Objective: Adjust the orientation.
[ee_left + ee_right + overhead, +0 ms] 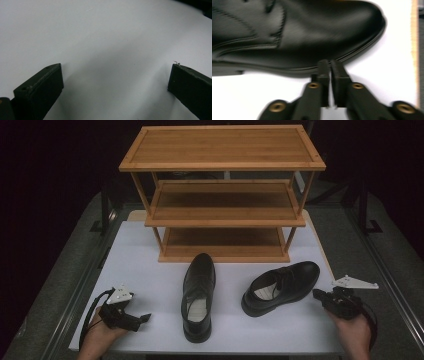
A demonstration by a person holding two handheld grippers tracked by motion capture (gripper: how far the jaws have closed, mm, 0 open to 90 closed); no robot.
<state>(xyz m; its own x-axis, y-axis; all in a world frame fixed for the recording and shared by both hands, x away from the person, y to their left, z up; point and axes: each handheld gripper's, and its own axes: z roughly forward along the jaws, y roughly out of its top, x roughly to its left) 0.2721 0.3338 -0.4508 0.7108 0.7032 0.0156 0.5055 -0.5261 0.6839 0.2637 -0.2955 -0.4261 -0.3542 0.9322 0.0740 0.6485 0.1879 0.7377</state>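
Two black leather shoes lie on the white table top [145, 255]. One shoe [198, 295] points toward the rack, heel nearest me. The other shoe [282, 287] lies to its right, toe aimed right. My right gripper [318, 294] sits just right of that toe, held in a hand. In the right gripper view the jaws of this gripper [329, 63] stand shut with nothing between them, their tips right at the sole edge of the shoe [299, 32]. My left gripper [142, 318] rests at the table's front left, and its open jaws [115, 80] frame bare white surface.
A three-tier wooden shoe rack [222, 166] stands at the back of the table, its shelves bare. Dark floor and metal rails border the table on both sides. The table's wooden right edge [414, 50] lies close beyond the shoe's toe.
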